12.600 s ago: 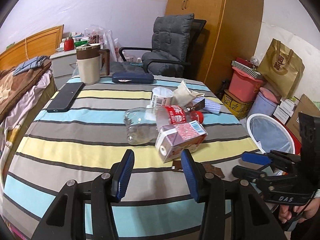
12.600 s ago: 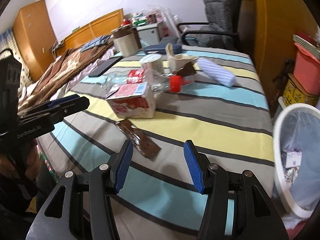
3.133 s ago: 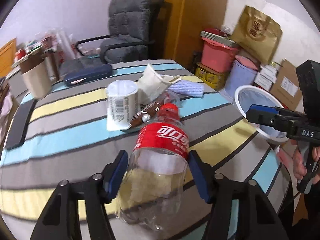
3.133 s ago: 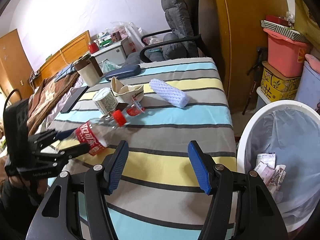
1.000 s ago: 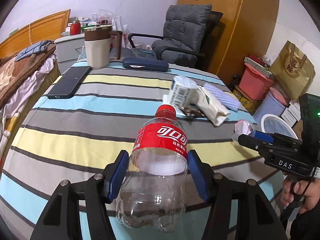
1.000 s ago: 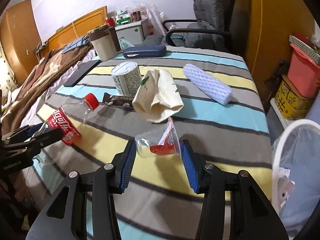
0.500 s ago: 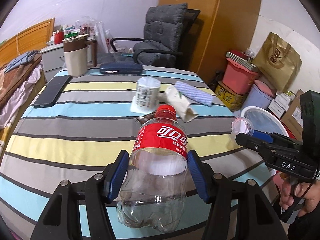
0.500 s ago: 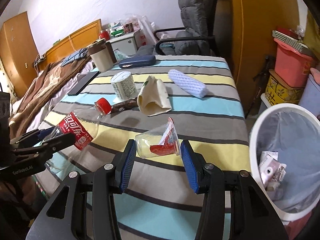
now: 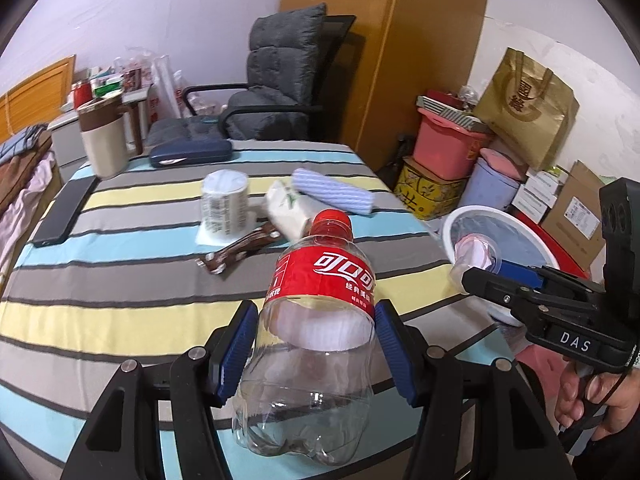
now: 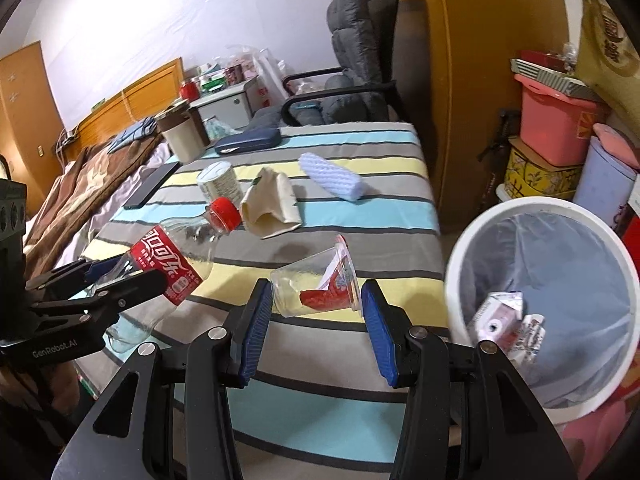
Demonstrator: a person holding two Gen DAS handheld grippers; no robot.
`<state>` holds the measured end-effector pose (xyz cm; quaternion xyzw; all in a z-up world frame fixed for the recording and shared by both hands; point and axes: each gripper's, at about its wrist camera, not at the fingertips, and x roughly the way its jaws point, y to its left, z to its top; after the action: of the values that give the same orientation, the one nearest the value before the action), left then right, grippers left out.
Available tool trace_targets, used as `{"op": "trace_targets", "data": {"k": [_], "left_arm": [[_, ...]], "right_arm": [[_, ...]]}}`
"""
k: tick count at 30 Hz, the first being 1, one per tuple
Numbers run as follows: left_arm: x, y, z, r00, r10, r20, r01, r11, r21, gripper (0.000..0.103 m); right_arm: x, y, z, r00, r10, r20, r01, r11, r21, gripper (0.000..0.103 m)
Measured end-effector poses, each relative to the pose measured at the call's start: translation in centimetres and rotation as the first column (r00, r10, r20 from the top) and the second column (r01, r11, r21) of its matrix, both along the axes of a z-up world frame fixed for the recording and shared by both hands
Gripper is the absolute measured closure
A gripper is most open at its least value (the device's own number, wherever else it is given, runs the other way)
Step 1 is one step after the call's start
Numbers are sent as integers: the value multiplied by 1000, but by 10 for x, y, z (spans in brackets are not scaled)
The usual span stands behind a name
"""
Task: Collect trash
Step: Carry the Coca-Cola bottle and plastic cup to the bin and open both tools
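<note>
Left wrist view: the left hand-held gripper (image 9: 314, 350) pinches an empty cola bottle (image 9: 316, 336) above the striped bench (image 9: 100, 280); a sealed cup (image 9: 225, 208) and wrapper (image 9: 240, 250) lie beyond.

Right wrist view: the right hand-held gripper (image 10: 316, 318) pinches a clear plastic cup (image 10: 316, 284) over the bench edge, beside the white trash bin (image 10: 452, 276).

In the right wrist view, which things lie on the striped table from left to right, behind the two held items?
Phone → labelled can → beige pouch → white foam sleeve.
</note>
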<state>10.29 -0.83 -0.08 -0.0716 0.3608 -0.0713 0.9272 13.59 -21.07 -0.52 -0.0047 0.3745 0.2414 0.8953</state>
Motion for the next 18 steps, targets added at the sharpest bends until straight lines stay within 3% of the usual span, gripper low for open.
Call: {"op": "trace_targets", "data": {"k": [18], "left_arm": [[31, -70, 16, 988, -154, 29, 154, 988, -2, 43]], "right_arm": [[-4, -76, 8, 982, -188, 27, 188, 982, -2, 55]]}}
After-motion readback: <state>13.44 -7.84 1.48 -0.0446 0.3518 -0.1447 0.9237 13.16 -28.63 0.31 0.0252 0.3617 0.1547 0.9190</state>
